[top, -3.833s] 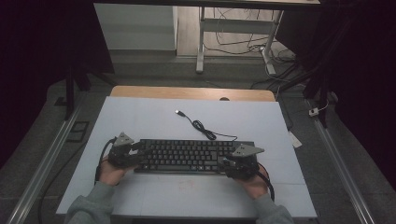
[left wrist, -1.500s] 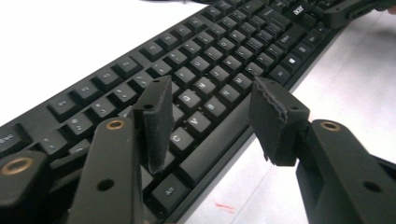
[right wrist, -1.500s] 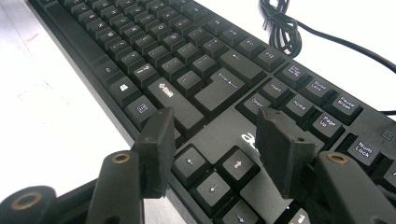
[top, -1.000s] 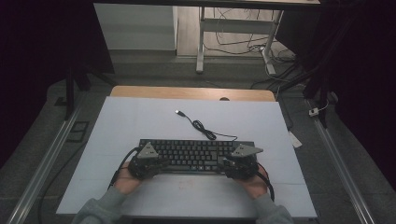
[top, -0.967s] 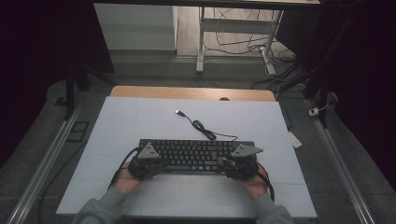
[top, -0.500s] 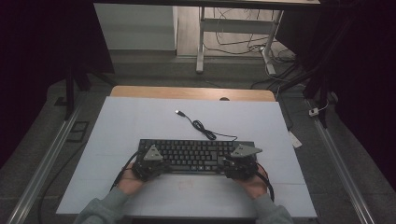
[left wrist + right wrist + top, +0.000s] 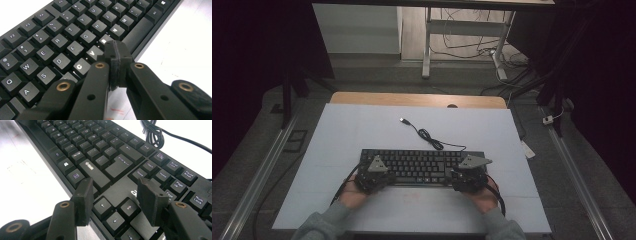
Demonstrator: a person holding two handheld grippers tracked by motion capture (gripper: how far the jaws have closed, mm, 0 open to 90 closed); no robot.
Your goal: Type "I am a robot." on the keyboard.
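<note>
- The keyboard (image 7: pixel 422 166) lies flat near the table's (image 7: pixel 362 125) near edge, long side parallel to it, so both hands reach the keys.
- The left claw (image 7: pixel 116 53) is pinched together with nothing between its jaws, forming one blunt tip over the B key (image 7: pixel 104 40), probably to press single keys.
- The right claw (image 7: pixel 116 195) stands apart and empty over the arrow keys (image 7: pixel 115 213).
- The cable (image 7: pixel 427 135) trails toward the far edge, clear of the hands.

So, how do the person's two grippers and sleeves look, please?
Both the left gripper and the right gripper are black, each topped by a grey three-cornered plate and trailing a black cable. Their jaw arms carry brass-coloured rivets. The sleeves are grey-green.
</note>
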